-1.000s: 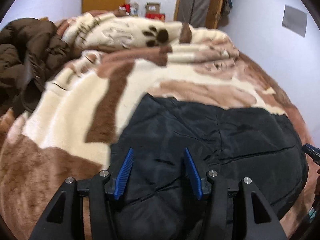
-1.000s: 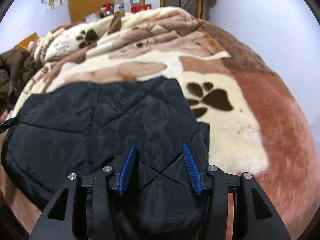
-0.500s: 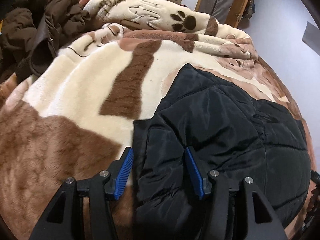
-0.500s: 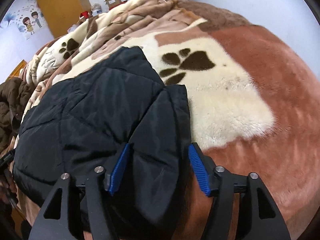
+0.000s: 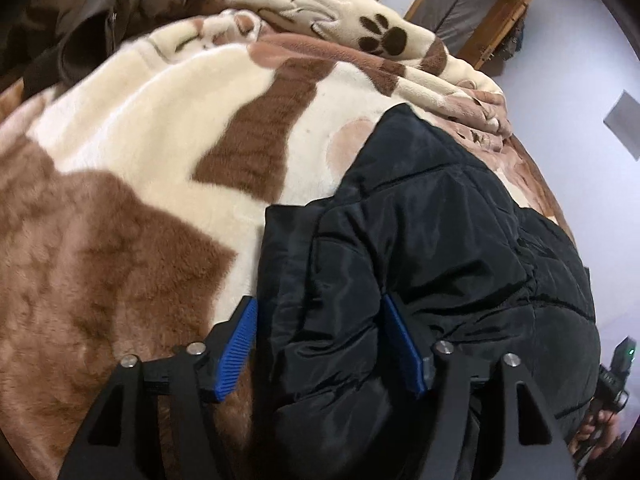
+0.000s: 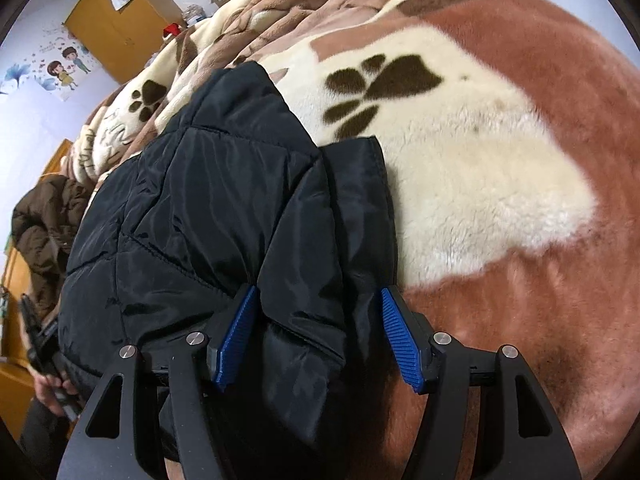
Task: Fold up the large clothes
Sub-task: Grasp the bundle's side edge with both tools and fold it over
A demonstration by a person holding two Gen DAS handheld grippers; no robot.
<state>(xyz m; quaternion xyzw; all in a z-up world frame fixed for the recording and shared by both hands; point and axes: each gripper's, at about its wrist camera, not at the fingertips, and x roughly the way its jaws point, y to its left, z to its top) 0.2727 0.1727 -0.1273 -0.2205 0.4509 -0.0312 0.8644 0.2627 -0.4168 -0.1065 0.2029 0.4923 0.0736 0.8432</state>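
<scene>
A black quilted jacket [image 5: 440, 240] lies folded on a plush cream and brown paw-print blanket [image 5: 140, 140]. My left gripper [image 5: 318, 300] straddles the jacket's near left corner. Its jaws are opening: the left pad [image 5: 238, 344] stands clear of the fabric, while the right pad rests against a fold. In the right wrist view, the jacket [image 6: 220, 200] has its near right corner between the fingers of my right gripper [image 6: 318, 290]. That gripper is spread wide, and its right pad [image 6: 402, 344] is off the cloth, over the blanket [image 6: 480, 180].
A brown puffy coat [image 5: 72, 20] is heaped at the bed's far left, also in the right wrist view [image 6: 44, 220]. A yellow wardrobe [image 6: 116, 36] and a wooden door frame [image 5: 472, 12] stand past the bed. A hand [image 6: 52, 392] holds the other gripper at the left edge.
Both grippers sank toward the bed and rolled, bringing the jacket's near edge down onto the blanket. Both pairs of jaws spread wider and the fabric slackened between them.
</scene>
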